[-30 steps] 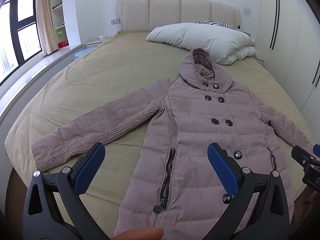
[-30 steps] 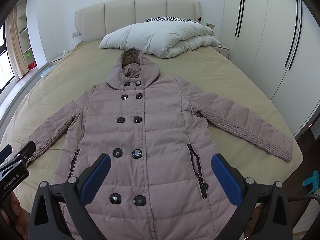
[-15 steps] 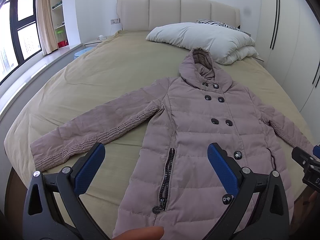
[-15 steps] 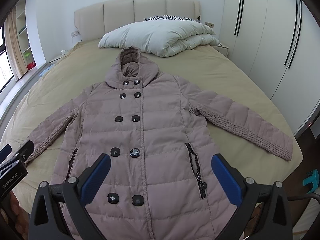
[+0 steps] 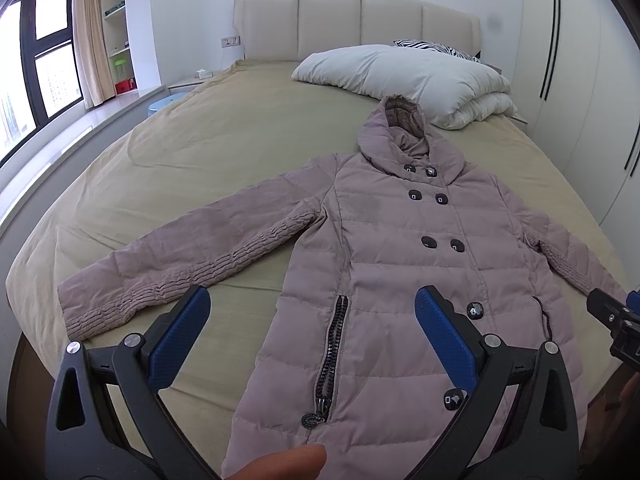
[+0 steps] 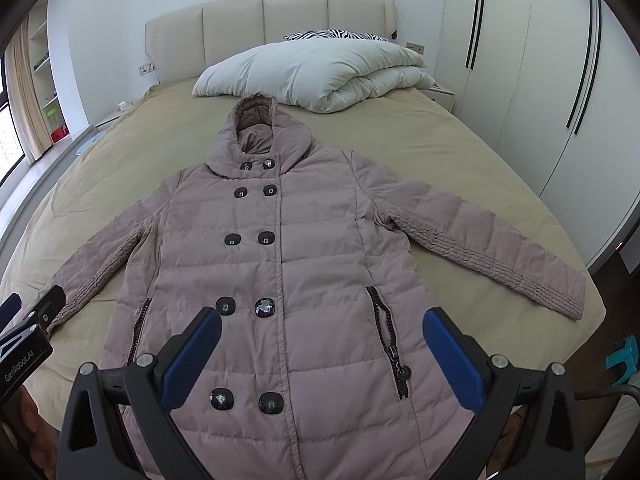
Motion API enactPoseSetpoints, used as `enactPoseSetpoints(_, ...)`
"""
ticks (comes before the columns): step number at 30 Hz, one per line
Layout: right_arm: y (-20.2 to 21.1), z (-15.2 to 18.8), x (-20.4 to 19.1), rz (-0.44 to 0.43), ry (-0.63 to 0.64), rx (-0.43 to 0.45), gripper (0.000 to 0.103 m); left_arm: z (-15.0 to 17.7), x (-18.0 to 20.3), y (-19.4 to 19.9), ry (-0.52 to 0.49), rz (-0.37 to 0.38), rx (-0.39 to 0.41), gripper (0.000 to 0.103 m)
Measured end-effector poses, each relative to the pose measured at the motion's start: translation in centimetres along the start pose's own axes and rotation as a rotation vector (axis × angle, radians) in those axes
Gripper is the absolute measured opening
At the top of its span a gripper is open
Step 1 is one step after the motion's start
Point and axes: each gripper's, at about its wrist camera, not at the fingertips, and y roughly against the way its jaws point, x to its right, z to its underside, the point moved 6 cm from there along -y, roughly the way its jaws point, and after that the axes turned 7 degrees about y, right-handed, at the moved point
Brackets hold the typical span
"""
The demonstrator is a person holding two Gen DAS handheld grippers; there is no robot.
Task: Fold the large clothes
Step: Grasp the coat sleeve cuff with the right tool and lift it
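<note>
1. Bedroom; wide bed (image 5: 168,168) under a tan cover, padded headboard (image 6: 272,28) at the far end, white wardrobe doors along one side, window on the other.
2. Folded white duvet (image 6: 316,72) lies against the headboard end, just beyond the coat's hood; a zebra-print pillow shows behind it.
3. Mauve padded coat (image 6: 280,248) is spread face up, buttoned, hood toward the headboard, hem at the bed's near edge. It looks laid flat so the folds can start square.
4. Both sleeves are stretched outward: left sleeve (image 5: 188,264) toward the window-side edge, right sleeve (image 6: 492,248) toward the wardrobe-side edge. Probably to be folded in first.
5. Left gripper (image 5: 312,312) hovers over the hem near the zip pocket, jaws spread wide, holding nothing.
6. Right gripper (image 6: 320,336) hovers over the lower buttons, jaws likewise released and empty.
</note>
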Motion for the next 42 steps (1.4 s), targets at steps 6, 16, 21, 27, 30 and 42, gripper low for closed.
enactPoseSetpoints(6,-1.1,0.1,3.4,-0.006,-0.088,-0.008,0.103,0.4,1.0,-1.1,-0.007,0.022,-0.019,0.103)
enactPoseSetpoints(16,-7.7,4.7,22.8,0.065,-0.518,-0.035,0.103,1.7,2.8,-6.5,0.067,0.18,-0.161,0.103)
enactPoseSetpoints(21,-11.1,10.8,35.8,0.113,-0.904,-0.023,0.099,0.3,3.9,-8.0,0.12,0.267,-0.07,0.103)
enactPoseSetpoints(27,-15.0,15.3,42.9,0.03,-1.164,0.004,0.089,-0.8,6.8,-8.1,0.028,0.246,-0.07,0.103)
enactPoseSetpoints(30,-15.5,15.8,44.8,0.019,-1.261,0.114,0.089,-1.2,6.9,-8.2,0.078,0.299,-0.084,0.103)
enactPoseSetpoints(42,-12.4,-1.0,36.8,0.035,-0.745,0.246,0.022,-1.8,5.6,-11.3,0.266,0.518,-0.176,0.082)
